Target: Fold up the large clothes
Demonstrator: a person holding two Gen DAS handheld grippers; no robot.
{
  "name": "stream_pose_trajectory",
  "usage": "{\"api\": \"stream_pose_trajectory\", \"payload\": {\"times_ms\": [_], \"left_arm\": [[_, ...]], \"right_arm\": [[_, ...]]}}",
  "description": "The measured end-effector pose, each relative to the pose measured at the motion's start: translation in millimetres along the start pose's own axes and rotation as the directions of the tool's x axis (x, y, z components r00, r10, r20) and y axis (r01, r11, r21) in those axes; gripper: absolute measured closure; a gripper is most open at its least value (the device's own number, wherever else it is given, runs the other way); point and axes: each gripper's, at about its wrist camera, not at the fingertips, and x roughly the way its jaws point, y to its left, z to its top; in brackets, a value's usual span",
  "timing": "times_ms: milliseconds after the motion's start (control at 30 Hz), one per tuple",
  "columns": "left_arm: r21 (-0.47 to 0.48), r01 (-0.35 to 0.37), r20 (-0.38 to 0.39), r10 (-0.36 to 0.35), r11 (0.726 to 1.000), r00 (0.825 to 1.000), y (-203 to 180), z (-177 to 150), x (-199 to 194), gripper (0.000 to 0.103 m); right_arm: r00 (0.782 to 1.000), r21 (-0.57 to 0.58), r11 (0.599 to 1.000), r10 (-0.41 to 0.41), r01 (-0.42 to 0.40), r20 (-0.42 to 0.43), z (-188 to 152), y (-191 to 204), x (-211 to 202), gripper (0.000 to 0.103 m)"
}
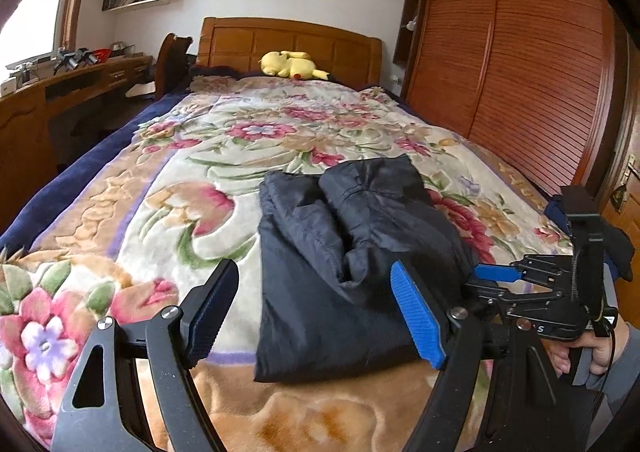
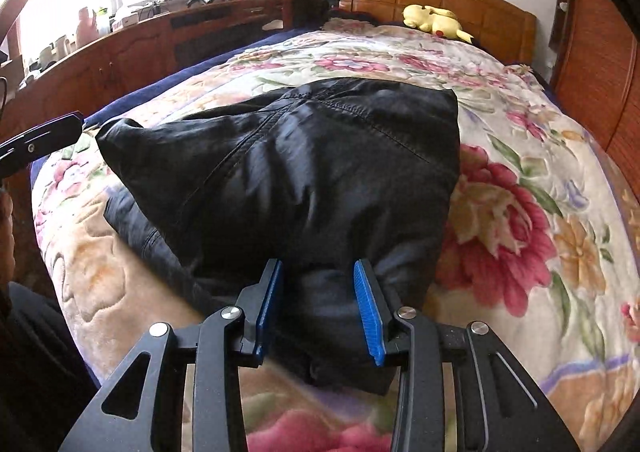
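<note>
A black jacket (image 1: 340, 252) lies folded into a thick bundle on the floral blanket (image 1: 180, 155), toward the bed's near end. My left gripper (image 1: 314, 268) hovers open in front of the bundle's near edge, with nothing between its pads. From the bundle's right side my right gripper (image 1: 480, 282) reaches in, held by a hand. In the right wrist view the jacket (image 2: 300, 171) fills the middle. The right gripper (image 2: 320, 292) straddles a puffy fold at the near edge. The ribbed face of its right pad shows bare, so the jaws stand open around the fold.
A yellow plush toy (image 1: 290, 65) rests by the wooden headboard (image 1: 288, 41). A slatted wardrobe (image 1: 520, 71) stands close along the bed's right side. A wooden desk (image 1: 72, 79) with clutter runs along the left under a bright window. One finger of the left gripper (image 2: 44, 139) shows at the left edge.
</note>
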Motion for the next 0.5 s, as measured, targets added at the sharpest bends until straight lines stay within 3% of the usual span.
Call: {"api": "stream_pose_trajectory", "payload": {"times_ms": [333,500], "left_arm": [[-0.015,0.064,-0.014,-0.064,0.998,0.998,-17,11,21,0.038],[0.016,0.057,-0.059,-0.056,0.998,0.997,-27,7,33,0.053]], "right_arm": [[1.000,-0.004,1.000,0.004,-0.004,0.010,-15,-20,-6,0.065],[1.000,-0.004,1.000,0.011,-0.011,0.007,-16,-22,-8,0.064]]}}
